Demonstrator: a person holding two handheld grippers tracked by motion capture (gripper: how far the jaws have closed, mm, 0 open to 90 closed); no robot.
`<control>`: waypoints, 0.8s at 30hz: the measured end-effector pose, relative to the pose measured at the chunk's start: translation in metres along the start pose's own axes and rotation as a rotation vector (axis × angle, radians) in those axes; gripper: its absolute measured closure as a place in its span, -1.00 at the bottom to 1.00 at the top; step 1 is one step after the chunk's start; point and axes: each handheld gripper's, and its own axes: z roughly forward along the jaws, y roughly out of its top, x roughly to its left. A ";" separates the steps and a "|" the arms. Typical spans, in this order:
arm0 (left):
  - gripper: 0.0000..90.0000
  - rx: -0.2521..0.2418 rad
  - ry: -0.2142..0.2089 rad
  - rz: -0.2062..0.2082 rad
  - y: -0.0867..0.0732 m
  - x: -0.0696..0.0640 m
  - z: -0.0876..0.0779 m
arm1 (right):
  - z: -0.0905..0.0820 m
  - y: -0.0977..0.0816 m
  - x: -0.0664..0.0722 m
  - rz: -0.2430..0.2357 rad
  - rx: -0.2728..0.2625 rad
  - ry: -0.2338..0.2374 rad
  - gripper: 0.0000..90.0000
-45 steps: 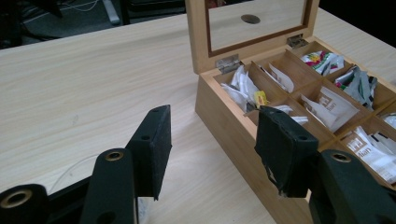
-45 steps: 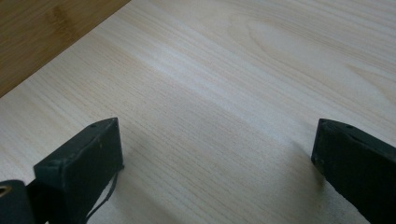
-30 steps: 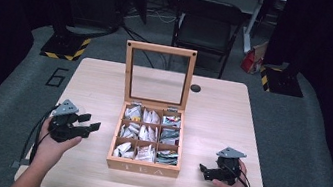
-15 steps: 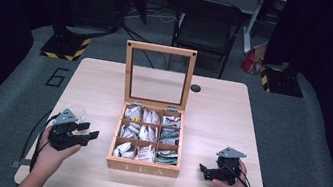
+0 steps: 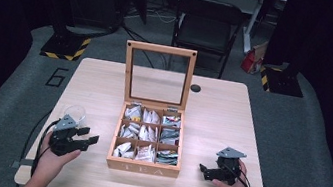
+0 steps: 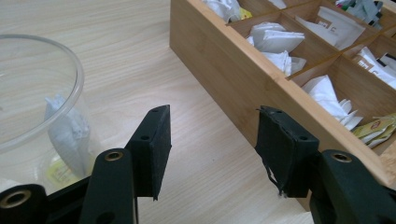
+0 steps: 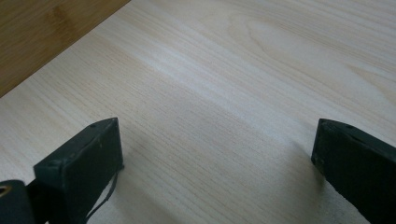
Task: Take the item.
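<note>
A wooden tea box (image 5: pixel 143 168) stands open mid-table, its glass lid (image 5: pixel 157 74) upright, its compartments full of tea bags (image 5: pixel 149 134). My left gripper (image 5: pixel 88 138) sits low over the table left of the box, open, nothing between its jaws. In the left gripper view my left gripper (image 6: pixel 212 144) points at bare wood beside the box wall (image 6: pixel 233 70). A clear glass cup (image 6: pixel 32 107) with a tea bag (image 6: pixel 67 133) inside stands just left of it. My right gripper (image 5: pixel 205 171) rests on the table right of the box, open and empty (image 7: pixel 217 156).
A small dark round hole (image 5: pixel 195 88) marks the table's far side. An empty chair (image 5: pixel 208 26) stands beyond the table. The wooden table top (image 5: pixel 220 127) has bare room on both sides of the box.
My left gripper has sunk toward the table and drawn back toward the person; the glass cup now shows behind it. The right gripper has kept still.
</note>
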 end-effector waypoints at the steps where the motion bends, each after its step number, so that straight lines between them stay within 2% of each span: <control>1: 0.00 -0.001 0.004 -0.007 -0.001 0.000 0.001 | 0.000 0.000 0.000 0.000 0.000 0.000 -0.97; 8: 0.00 0.019 0.006 -0.003 -0.007 0.002 0.004 | 0.000 0.000 0.000 0.000 0.000 0.000 -0.97; 10: 0.00 0.024 0.005 -0.013 -0.010 0.002 0.006 | 0.000 0.000 0.000 0.000 0.000 0.000 -0.97; 16: 0.01 0.042 -0.016 -0.020 -0.013 0.001 0.011 | 0.000 0.000 0.000 0.000 0.000 0.000 -0.97; 20: 0.01 0.066 -0.025 0.003 -0.014 0.000 0.015 | 0.000 0.000 0.000 0.000 0.000 0.000 -0.97; 24: 0.01 0.073 -0.025 -0.005 -0.016 -0.001 0.017 | 0.000 0.000 0.000 0.000 0.000 0.000 -0.97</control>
